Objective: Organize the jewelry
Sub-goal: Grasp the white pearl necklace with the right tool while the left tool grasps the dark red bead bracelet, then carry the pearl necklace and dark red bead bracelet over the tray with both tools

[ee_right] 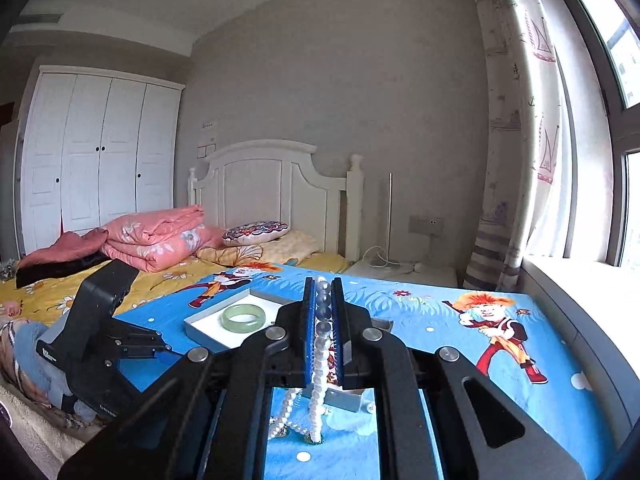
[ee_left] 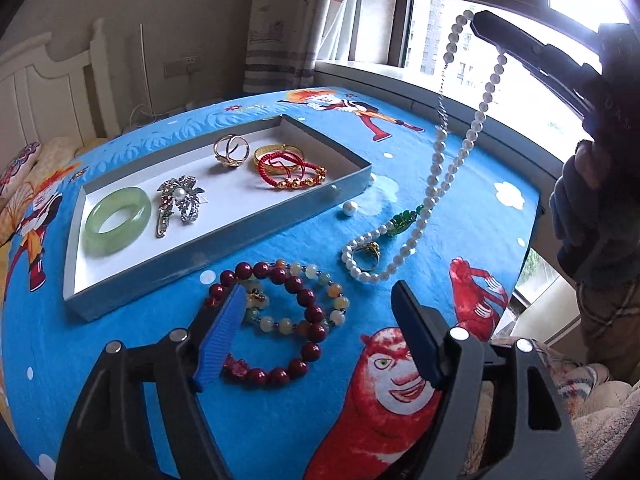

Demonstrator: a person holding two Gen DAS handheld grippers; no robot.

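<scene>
My right gripper (ee_right: 323, 300) is shut on a white pearl necklace (ee_right: 320, 360) and holds it high; it shows in the left wrist view (ee_left: 476, 20) with the necklace (ee_left: 440, 160) hanging down, its lower end on the blue cloth around a gold ring (ee_left: 370, 254). A green pendant (ee_left: 402, 220) lies beside it. My left gripper (ee_left: 320, 312) is open, low over a dark red bead bracelet (ee_left: 308, 308) and a pale multicolour bead bracelet (ee_left: 320, 280). The grey tray (ee_left: 224, 236) holds a green jade bangle (ee_left: 118, 220), a silver brooch (ee_left: 180, 200), a gold ring (ee_left: 230, 150) and gold and red bracelets (ee_left: 288, 166).
A loose pearl (ee_left: 349, 208) lies by the tray's near right corner. The blue cartoon cloth (ee_left: 280, 420) covers the table. The window sill (ee_left: 440, 76) runs along the far side. A bed (ee_right: 160, 272) and headboard (ee_right: 276, 192) stand beyond the table.
</scene>
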